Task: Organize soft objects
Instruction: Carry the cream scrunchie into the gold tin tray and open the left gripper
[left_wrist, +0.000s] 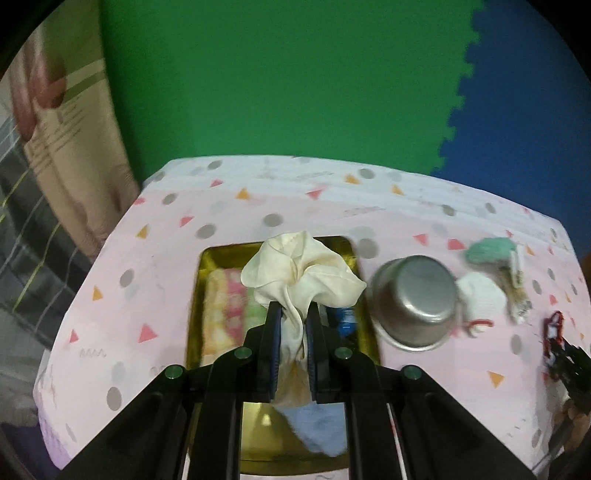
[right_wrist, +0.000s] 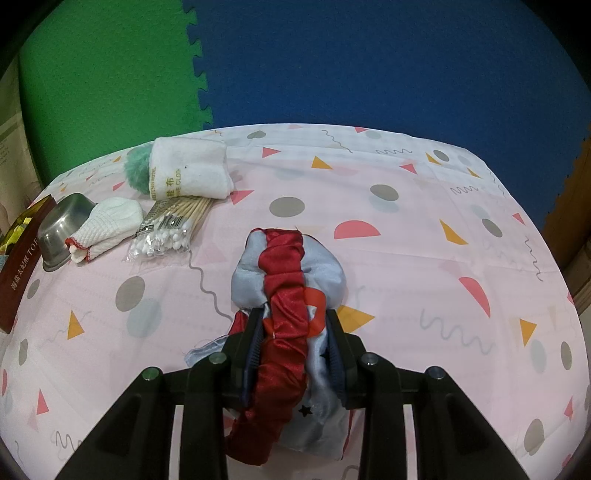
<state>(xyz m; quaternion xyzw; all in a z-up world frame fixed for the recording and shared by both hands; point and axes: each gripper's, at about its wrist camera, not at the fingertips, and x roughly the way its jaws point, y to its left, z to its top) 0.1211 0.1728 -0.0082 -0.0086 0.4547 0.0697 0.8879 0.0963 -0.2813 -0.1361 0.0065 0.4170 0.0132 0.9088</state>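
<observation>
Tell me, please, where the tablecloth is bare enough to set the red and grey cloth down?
Bare tablecloth lies right of the red and grey cloth and beyond it. The far left is crowded: cotton swabs, white towel, steel bowl.

Left gripper (left_wrist: 291, 325) jaws clamped shut; right gripper (right_wrist: 295, 332) jaws gripping, angled down.

green foam mat (left_wrist: 277, 81) meets blue foam mat (right_wrist: 369, 62) by jigsaw edges — behind a pink patterned tablecloth (right_wrist: 424, 229).
</observation>
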